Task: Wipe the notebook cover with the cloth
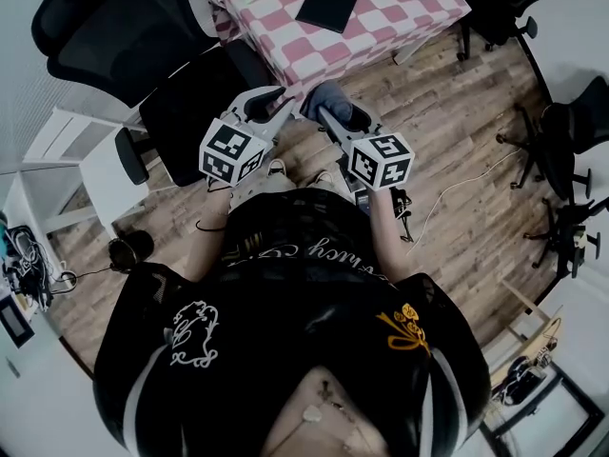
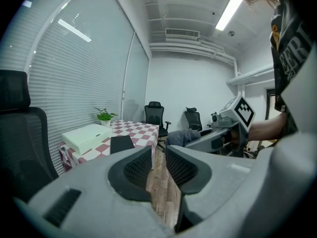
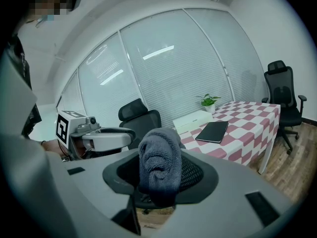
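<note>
Right tongs [image 3: 159, 182] pinch a grey cloth [image 3: 159, 157]. Left tongs [image 2: 158, 163] stand slightly spread, empty. A black notebook [image 1: 328, 3] lies flat near the checkered surface's [image 1: 409, 8] near edge, well apart from both.

The person is holding both grippers out in front of the waist, side by side and near each other, with the left forearm [image 1: 203, 246] and the right forearm [image 1: 385, 234] bare and reaching forward. The left gripper [image 1: 269, 103] is pointing ahead, its jaws standing a narrow gap apart with nothing between them. The right gripper [image 1: 328, 114] is angling slightly inward toward the left one and is clamping a bunched grey cloth [image 3: 159, 165] between its jaws.
</note>
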The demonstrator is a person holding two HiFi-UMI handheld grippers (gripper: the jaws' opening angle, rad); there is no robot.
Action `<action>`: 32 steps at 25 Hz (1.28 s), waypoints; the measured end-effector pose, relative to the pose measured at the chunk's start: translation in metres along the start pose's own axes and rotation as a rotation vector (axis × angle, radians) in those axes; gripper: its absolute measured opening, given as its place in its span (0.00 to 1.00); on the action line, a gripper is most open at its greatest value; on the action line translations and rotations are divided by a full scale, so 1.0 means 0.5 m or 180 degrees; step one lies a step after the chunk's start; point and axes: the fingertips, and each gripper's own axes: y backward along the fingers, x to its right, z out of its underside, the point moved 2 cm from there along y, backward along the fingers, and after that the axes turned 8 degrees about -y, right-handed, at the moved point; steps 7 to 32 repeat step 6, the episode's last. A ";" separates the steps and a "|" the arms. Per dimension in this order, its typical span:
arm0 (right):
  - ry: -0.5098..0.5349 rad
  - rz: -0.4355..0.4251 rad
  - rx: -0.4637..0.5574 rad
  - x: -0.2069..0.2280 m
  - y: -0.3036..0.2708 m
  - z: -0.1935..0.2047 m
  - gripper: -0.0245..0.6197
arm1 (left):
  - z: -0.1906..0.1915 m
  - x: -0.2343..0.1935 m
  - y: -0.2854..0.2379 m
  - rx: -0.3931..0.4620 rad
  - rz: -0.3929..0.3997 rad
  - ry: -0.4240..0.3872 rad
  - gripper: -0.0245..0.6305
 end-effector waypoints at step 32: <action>0.0029 0.0013 0.0003 -0.007 -0.016 0.000 0.30 | 0.010 -0.018 0.004 0.0008 0.0004 0.0017 0.19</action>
